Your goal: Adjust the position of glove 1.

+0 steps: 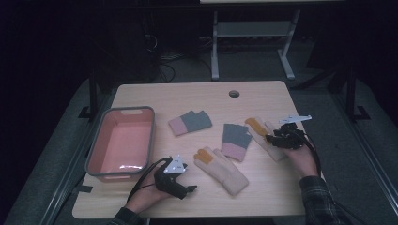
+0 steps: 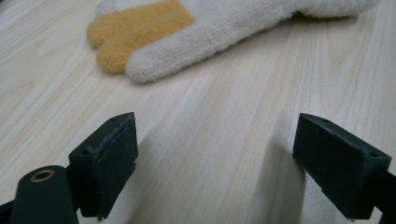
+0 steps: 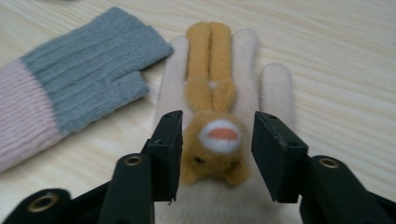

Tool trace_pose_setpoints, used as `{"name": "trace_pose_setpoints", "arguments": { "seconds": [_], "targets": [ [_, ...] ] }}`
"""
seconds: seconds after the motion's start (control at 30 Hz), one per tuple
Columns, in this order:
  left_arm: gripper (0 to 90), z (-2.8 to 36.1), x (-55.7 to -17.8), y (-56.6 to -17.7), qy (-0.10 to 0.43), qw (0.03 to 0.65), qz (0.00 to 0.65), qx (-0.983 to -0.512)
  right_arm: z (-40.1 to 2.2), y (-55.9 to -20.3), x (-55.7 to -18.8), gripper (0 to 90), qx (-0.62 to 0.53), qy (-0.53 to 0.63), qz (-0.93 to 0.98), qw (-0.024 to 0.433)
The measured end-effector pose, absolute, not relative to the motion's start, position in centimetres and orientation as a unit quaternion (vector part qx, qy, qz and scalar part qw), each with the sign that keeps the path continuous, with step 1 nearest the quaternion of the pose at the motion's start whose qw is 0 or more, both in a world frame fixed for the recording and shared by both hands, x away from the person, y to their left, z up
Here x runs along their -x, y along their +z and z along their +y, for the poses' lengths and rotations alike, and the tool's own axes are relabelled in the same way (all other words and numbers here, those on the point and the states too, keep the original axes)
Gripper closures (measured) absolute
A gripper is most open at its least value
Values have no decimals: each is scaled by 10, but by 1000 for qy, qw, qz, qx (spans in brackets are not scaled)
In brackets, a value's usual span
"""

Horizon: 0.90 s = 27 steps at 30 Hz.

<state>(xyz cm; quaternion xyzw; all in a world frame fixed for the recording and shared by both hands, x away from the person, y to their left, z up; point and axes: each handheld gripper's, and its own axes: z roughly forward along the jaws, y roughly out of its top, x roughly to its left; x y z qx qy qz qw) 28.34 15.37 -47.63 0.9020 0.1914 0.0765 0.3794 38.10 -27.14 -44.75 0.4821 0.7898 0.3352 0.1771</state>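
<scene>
Right gripper [image 3: 217, 154] hovers, fingers half-spread and empty, astride the cream glove [image 3: 215, 93] (soft, floppy, light), best pinched mid-palm; left gripper [image 2: 219, 163] waits wide open over the bench [image 2: 210, 121].

A dim lab: bare wooden table [image 1: 202, 101], floor cables [image 1: 164, 63], metal desk frame [image 1: 253, 33].

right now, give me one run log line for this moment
left gripper: open, over bare table | right gripper: open, astride cream glove animal patch | pink bin: holds nothing
</scene>
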Motion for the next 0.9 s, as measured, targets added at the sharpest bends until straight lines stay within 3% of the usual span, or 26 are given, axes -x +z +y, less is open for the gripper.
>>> {"name": "trace_pose_setpoints", "arguments": {
  "seconds": [0.2,0.53,0.9],
  "targets": [
    [133,156,-284,-476,73,378,182,-905,-268,-459,-388,496,-487,324,795,161],
    [124,158,-284,-476,68,379,170,-907,-271,-465,-389,677,-487,331,795,143],
    [123,158,-283,-477,67,384,169,-905,-283,-448,-382,684,-495,366,775,143]
  ]
}}
